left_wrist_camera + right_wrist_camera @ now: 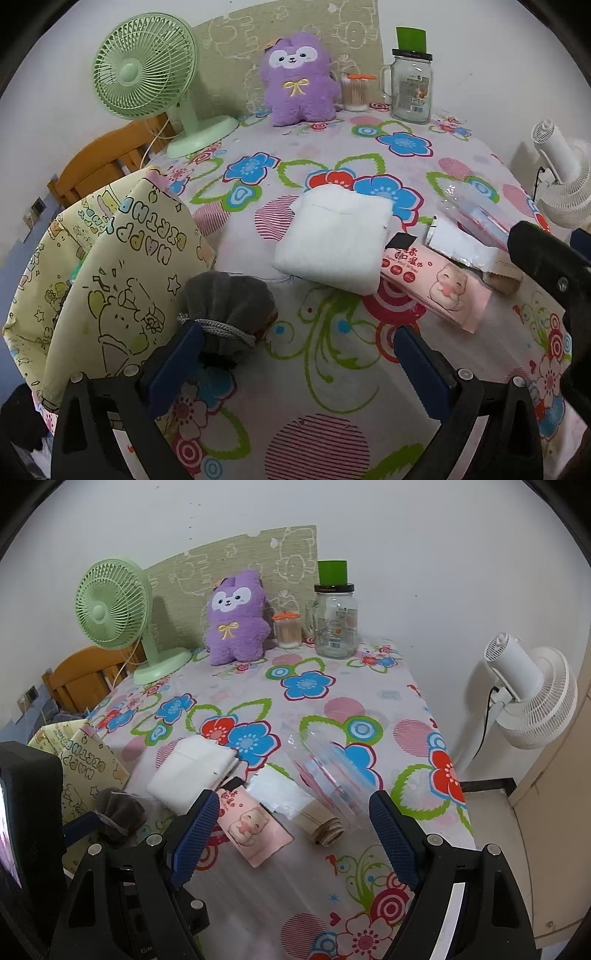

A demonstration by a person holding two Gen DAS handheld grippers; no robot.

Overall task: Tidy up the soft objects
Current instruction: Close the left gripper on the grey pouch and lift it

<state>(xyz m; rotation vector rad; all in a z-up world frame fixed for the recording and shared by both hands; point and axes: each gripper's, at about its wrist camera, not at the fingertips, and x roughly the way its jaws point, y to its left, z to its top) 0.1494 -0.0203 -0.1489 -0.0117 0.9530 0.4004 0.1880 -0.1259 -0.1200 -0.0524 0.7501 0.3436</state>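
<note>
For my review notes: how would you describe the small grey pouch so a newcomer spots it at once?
Start at the yellow birthday gift bag standing at the left edge of the flowered tablecloth. The grey pouch sits right beside it, next to the open left gripper. It is the only dark, velvety thing there, cinched with a grey cord, unlike the white folded cloth nearby.

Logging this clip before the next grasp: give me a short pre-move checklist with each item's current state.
1. Left gripper open, nothing between its fingers: ok.
2. Right gripper open and empty: ok.
3. Grey pouch clear of the left fingers: not ok, it lies against the left finger.
4. Gift bag mouth open to receive items: cannot tell.
5. White cloth unobstructed on top: ok.
6. Wipes pack free of other items: not ok, the cloth overlaps its far end.
</note>
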